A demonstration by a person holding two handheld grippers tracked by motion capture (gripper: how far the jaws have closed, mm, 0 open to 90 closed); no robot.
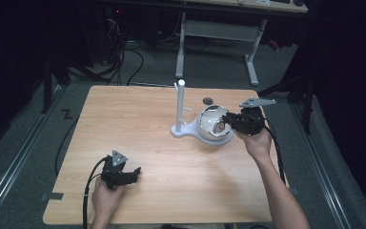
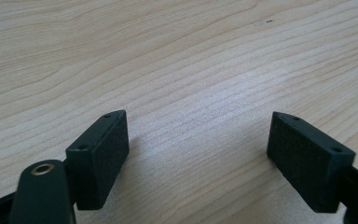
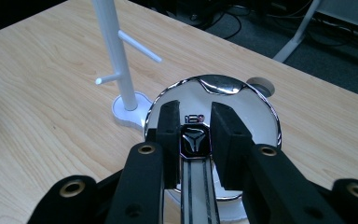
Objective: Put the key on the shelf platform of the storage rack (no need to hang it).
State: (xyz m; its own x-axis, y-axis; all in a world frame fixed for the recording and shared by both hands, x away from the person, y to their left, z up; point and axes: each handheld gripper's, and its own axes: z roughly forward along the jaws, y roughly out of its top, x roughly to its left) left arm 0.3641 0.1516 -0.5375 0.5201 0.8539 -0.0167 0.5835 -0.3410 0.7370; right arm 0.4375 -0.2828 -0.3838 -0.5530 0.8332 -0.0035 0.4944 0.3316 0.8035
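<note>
Near the tabletop's point(image 1: 171, 157) front-left corner, the left hand-held gripper point(image 1: 121, 174) rests with its jaws spread wide over bare wood, holding nothing. Toward the middle of the far edge stands a white peg stand point(image 1: 181, 107), its pegs bare. Just to its right, touching the stand's base, sits a shiny metal ladle point(image 3: 214, 100); its bowl appears empty, though reflections make that uncertain. The right hand-held gripper point(image 3: 193, 133) pinches the ladle's handle. Judged from this, hanging it is yet to come.
</note>
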